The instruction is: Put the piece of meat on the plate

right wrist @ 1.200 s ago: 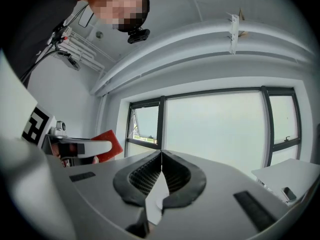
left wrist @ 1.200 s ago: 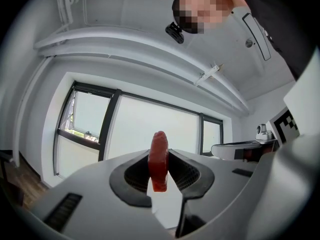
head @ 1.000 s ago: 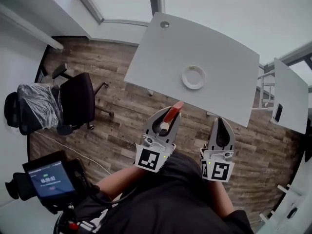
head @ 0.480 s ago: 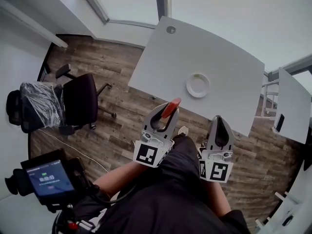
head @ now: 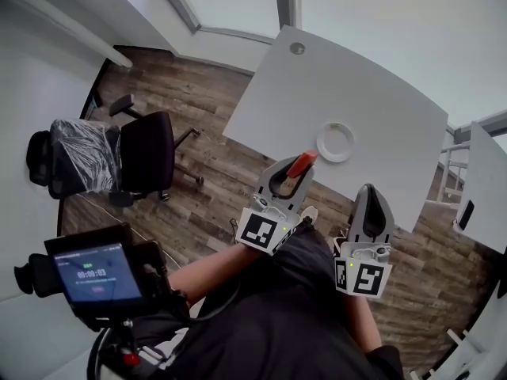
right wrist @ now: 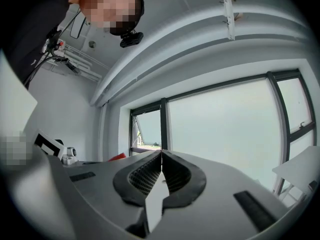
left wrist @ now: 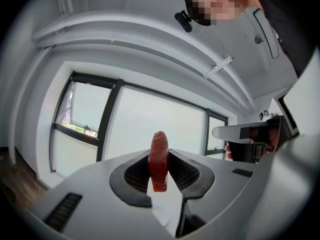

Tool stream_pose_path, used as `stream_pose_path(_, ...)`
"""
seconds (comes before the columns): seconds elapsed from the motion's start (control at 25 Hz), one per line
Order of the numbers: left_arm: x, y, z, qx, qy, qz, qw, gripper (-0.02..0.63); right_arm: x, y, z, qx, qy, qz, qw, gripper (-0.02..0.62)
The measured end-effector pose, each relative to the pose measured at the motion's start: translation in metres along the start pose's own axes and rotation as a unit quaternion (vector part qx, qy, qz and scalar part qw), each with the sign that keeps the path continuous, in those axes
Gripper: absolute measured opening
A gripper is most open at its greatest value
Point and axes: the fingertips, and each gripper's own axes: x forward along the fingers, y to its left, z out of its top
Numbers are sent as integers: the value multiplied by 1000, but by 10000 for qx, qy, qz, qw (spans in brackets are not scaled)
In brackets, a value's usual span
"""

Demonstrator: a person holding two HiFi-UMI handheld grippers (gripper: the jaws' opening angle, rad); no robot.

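A red piece of meat [head: 302,165] is clamped upright between the jaws of my left gripper [head: 298,170], just at the near edge of the white table [head: 372,93]. In the left gripper view the meat [left wrist: 159,156] stands out above the pads of that gripper [left wrist: 160,159]. The white plate [head: 336,142] lies empty on the table, a short way beyond the meat and slightly right. My right gripper [head: 372,191] hovers by the table's near edge, right of the left one. Its jaws [right wrist: 161,153] are shut with nothing between them.
A black office chair [head: 146,153] and a plastic-wrapped chair [head: 75,161] stand on the wooden floor at the left. A handheld device with a lit screen [head: 95,271] is at the lower left. A second white table [head: 483,184] stands at the right.
Both grippers have moved forward towards the table. The meat is now closer to the plate, at the table's near edge. Neither gripper's jaws have changed.
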Motion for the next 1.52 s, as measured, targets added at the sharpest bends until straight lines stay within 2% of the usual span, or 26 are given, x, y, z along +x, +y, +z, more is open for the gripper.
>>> stream_pose_path(0.12,11,-2,-21,-3,253,-253,9994,98,0,1,2,-51,1,61,10000,6)
stream_pose_path(0.32,21,1,-40,133,552,-321,9979,98,-1,5,6,-103,75,157,9998,6)
stream_pose_path(0.52,25,-1,-52,673,763,-336,9942,97,0,4,13,-230,85,219,9995,6)
stream_pose_path(0.68,31,-3,-61,358,709,-331,9963,97,0,7,16,-277,143,281,9991,6)
stream_pose_path(0.84,35,-2,-69,347,812,-294,9957,98,-1,9,20,-410,175,339,9984,6)
stream_pose_path(1.0,55,-4,-104,402,1200,-347,9914,98,-2,-9,8,-377,235,299,9986,6)
stream_pose_path(1.2,100,-6,-175,550,1766,-573,9811,97,-5,-46,-10,-382,266,209,9987,6)
stream_pose_path(1.4,120,8,-207,563,2096,-500,9749,98,7,-67,-23,-330,386,165,9986,6)
stream_pose_path(1.52,136,13,-214,454,2160,-442,9743,97,17,-75,-29,-288,443,162,9985,6)
